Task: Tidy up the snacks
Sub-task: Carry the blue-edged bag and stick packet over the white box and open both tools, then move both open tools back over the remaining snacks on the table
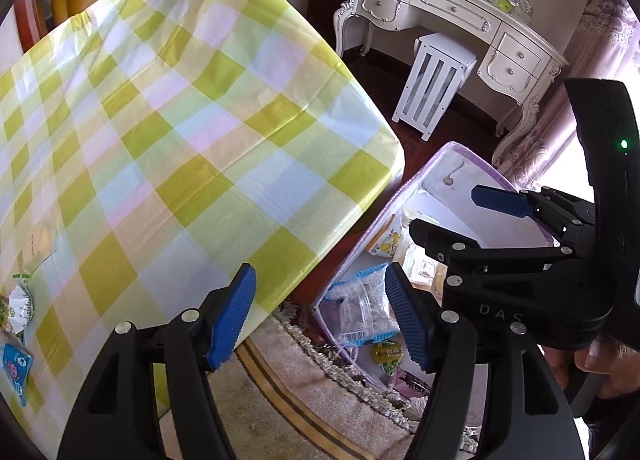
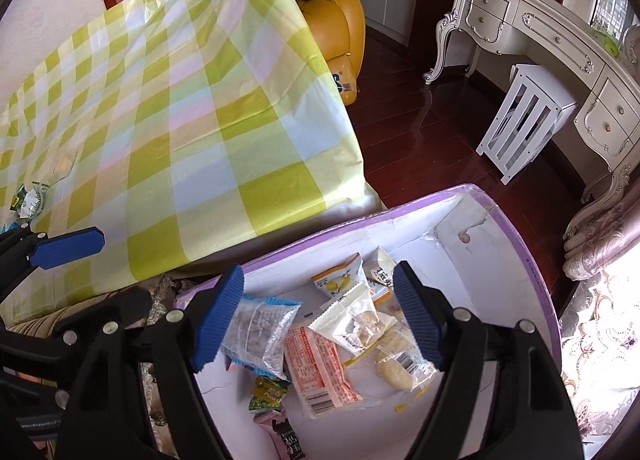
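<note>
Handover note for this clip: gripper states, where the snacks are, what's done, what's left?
Left gripper: open, empty, near the table edge.
Right gripper: open, empty, above the purple-rimmed box.
Done: several packets lie in the box, among them a clear blue-edged packet, a red-and-white packet and a pear-print packet.
Left: a green-and-white packet and a blue packet are on the checked tablecloth; more may lie out of view.
</note>
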The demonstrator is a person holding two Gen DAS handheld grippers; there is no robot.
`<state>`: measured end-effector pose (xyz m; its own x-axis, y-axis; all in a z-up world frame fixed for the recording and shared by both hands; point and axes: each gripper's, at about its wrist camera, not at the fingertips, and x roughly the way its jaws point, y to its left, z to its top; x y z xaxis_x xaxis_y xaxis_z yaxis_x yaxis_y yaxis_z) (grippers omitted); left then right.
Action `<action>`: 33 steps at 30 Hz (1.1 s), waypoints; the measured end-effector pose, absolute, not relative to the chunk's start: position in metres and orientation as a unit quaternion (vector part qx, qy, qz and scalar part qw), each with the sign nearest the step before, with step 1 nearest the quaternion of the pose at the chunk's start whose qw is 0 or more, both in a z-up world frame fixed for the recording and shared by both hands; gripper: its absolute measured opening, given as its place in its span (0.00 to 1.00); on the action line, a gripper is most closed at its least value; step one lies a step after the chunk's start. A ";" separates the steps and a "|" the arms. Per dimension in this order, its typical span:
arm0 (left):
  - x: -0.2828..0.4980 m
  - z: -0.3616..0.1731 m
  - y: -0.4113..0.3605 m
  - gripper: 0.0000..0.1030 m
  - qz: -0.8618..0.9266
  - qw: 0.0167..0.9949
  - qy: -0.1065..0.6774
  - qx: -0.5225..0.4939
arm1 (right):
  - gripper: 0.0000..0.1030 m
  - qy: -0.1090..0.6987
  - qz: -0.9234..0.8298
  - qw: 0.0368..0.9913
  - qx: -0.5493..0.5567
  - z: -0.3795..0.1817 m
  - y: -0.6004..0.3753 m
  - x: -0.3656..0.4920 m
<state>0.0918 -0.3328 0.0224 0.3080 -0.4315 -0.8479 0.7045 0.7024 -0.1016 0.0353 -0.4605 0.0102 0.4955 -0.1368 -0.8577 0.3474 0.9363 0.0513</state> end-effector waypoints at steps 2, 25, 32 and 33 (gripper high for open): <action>0.096 0.025 -0.320 0.63 -0.342 0.807 0.461 0.142 | 0.75 0.484 -0.134 0.858 0.109 0.012 -0.452 0.039; 0.142 0.038 -0.133 0.69 -0.140 0.887 0.439 -0.005 | 0.75 0.474 -0.055 0.873 0.099 0.029 -0.334 0.103; 0.151 0.036 -0.078 0.69 -0.079 0.895 0.436 -0.052 | 0.75 0.468 -0.036 0.878 0.094 0.031 -0.312 0.119; 0.152 0.036 -0.070 0.69 -0.069 0.896 0.435 -0.060 | 0.75 0.467 -0.033 0.879 0.093 0.031 -0.308 0.121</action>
<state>0.1517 -0.0696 0.0358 0.6120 -0.1763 -0.7710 0.0726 0.9832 -0.1672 0.1208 -0.3080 0.0312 0.5610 0.0291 -0.8273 0.1439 0.9808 0.1320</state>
